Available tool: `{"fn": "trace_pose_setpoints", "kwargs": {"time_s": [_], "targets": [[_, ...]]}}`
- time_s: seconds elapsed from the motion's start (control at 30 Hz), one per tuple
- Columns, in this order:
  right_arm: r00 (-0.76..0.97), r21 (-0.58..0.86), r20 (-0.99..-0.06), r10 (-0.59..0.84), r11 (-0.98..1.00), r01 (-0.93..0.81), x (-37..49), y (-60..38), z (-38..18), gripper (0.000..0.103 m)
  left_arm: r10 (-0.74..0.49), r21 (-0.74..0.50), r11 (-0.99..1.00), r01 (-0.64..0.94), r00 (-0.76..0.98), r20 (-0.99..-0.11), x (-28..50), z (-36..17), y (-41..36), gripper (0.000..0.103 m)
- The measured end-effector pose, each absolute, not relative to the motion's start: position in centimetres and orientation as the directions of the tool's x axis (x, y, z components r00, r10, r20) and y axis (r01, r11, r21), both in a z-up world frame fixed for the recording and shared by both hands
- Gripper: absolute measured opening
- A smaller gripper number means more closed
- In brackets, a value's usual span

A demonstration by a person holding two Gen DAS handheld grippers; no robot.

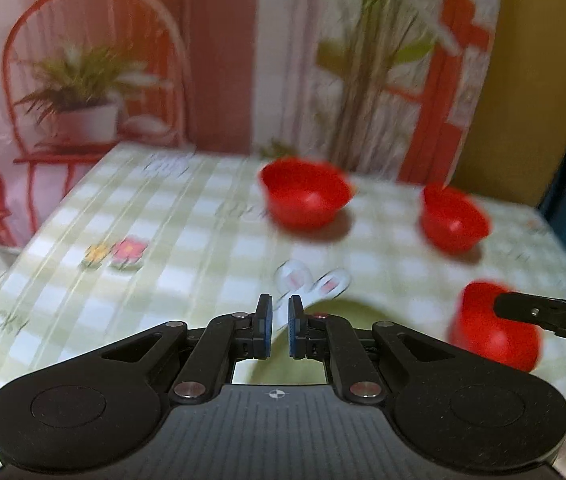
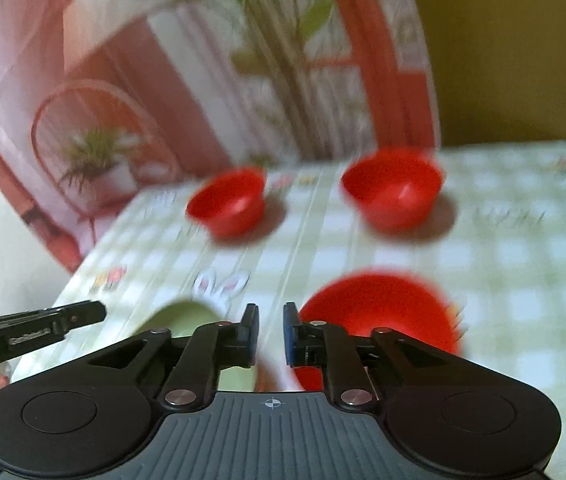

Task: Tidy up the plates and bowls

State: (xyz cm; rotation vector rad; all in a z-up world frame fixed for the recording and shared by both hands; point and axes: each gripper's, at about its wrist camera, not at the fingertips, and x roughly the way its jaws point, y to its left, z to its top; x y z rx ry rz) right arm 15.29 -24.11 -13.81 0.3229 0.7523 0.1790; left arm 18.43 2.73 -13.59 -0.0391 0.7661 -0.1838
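Three red bowls stand on the green checked tablecloth (image 1: 171, 216). In the left wrist view two are far, one at the centre (image 1: 305, 192) and one at the right (image 1: 453, 218), and a third (image 1: 491, 328) is near right. A pale green plate (image 1: 347, 316) lies just under my left gripper (image 1: 280, 326), whose jaws are nearly together with nothing between them. My right gripper (image 2: 270, 334) has a narrow gap and is empty, hovering just left of the near red bowl (image 2: 379, 316). The green plate (image 2: 187, 316) sits to its left. Both views are blurred.
A printed backdrop (image 1: 95, 80) with a plant and chair hangs behind the table. A yellow wall (image 2: 503, 52) is at the back right. The table's left edge (image 1: 15, 264) drops off nearby. The left gripper's finger (image 2: 35, 326) shows at the right wrist view's left edge.
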Motion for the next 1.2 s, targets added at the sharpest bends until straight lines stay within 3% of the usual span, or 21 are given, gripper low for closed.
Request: {"fn": "trace_pose_setpoints", "kwargs": {"time_s": [0.37, 0.7, 0.77, 0.83, 0.9, 1.2], "targets": [[0.816, 0.191, -0.576, 0.042, 0.978, 0.085, 11.4, -34.6, -11.1, 0.015, -0.419, -0.198, 0.904, 0.379, 0.690, -0.590, 17.3, -10.4, -8.0, 0.009], [0.778, 0.060, -0.589, -0.219, 0.948, 0.313, 6.7, -44.3, -13.8, 0.015, -0.581, -0.170, 0.762, 0.625, 0.544, -0.605, 14.7, -12.5, -20.8, 0.009], [0.758, 0.057, -0.600, -0.256, 0.931, 0.359, 5.8, -46.1, -14.7, 0.015, -0.610, -0.177, 0.726, 0.665, 0.503, -0.613, 14.4, -13.3, -23.0, 0.012], [0.735, 0.045, -0.610, -0.295, 0.914, 0.404, 5.0, -47.5, -15.6, 0.015, -0.631, -0.193, 0.695, 0.693, 0.460, -0.625, 14.2, -14.4, -25.2, 0.024], [0.713, 0.029, -0.620, -0.328, 0.898, 0.438, 4.2, -48.5, -16.6, 0.015, -0.647, -0.212, 0.672, 0.709, 0.425, -0.633, 13.9, -15.4, -27.2, 0.029], [0.629, -0.042, -0.654, -0.421, 0.850, 0.526, 2.2, -51.1, -19.7, 0.016, -0.646, -0.235, 0.634, 0.736, 0.338, -0.684, 13.7, -19.8, -32.4, 0.031]]}}
